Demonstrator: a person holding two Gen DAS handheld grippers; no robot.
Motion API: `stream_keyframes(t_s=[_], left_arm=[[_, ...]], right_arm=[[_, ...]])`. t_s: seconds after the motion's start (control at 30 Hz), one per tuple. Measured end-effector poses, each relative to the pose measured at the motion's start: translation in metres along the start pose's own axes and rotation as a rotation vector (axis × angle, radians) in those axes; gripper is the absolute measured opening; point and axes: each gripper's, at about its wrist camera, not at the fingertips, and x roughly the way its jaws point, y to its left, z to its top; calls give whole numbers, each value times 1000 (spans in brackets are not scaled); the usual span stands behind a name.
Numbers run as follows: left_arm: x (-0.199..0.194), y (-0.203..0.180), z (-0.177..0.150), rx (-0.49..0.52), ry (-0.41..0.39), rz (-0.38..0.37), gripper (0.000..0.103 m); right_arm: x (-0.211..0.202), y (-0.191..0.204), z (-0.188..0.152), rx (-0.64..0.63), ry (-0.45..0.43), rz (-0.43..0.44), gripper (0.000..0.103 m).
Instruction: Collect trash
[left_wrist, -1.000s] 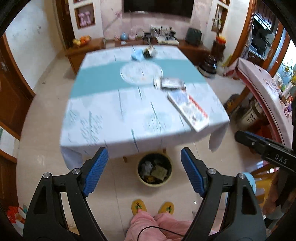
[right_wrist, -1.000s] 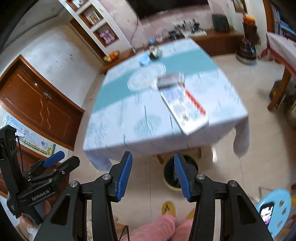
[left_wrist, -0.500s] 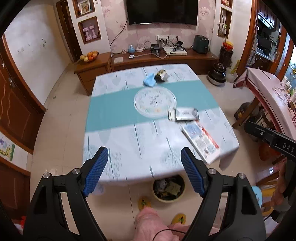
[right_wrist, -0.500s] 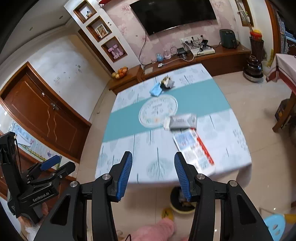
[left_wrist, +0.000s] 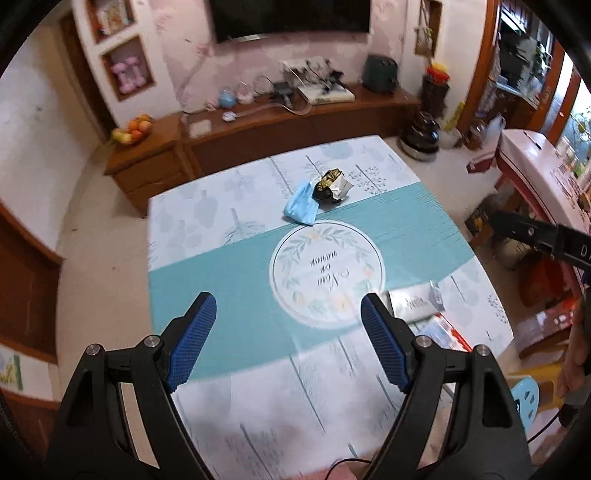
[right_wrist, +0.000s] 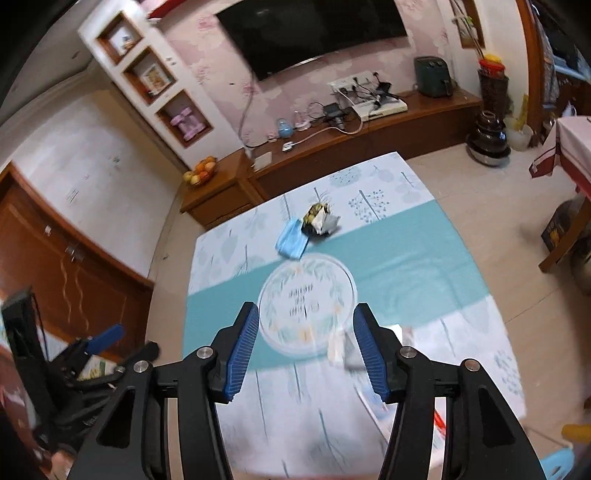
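Note:
On the table (left_wrist: 221, 280) (right_wrist: 406, 266) lie a blue face mask (left_wrist: 301, 208) (right_wrist: 292, 239) and a crumpled black-and-gold wrapper (left_wrist: 332, 185) (right_wrist: 319, 218) at the far side. A silver-white packet (left_wrist: 415, 304) (right_wrist: 341, 347) and a red-edged leaflet (left_wrist: 443, 332) (right_wrist: 406, 417) lie at the near right. My left gripper (left_wrist: 288, 339) is open and empty above the near half of the table. My right gripper (right_wrist: 304, 349) is open and empty over the near side, beside the packet.
A wooden TV cabinet (left_wrist: 258, 129) (right_wrist: 332, 147) with a fruit bowl (left_wrist: 133, 129) stands behind the table. A second table (left_wrist: 535, 162) is at the right, a blue stool (left_wrist: 526, 398) at the near right. A wooden door (right_wrist: 55, 266) is at the left.
Both grippers have risen and moved forward over the table. The bin under the near edge and my feet have dropped out of view. Both stay open.

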Motion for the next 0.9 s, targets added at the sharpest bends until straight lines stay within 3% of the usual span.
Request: stream_keyframes(t_s=[0.13, 0.33, 0.5, 0.63, 0.9], left_arm=[[83, 22, 45, 22, 58, -26, 79], [198, 36, 87, 19, 115, -66, 78], [286, 43, 107, -14, 156, -113, 73], [335, 38, 110, -32, 195, -146, 69], [392, 32, 120, -61, 222, -190, 68]], right_arm=[[74, 10, 49, 37, 26, -41, 55], [187, 4, 100, 114, 76, -66, 55], [273, -12, 117, 152, 113, -76, 55], [327, -27, 118, 226, 124, -55, 55], [379, -51, 129, 275, 95, -74, 55]])
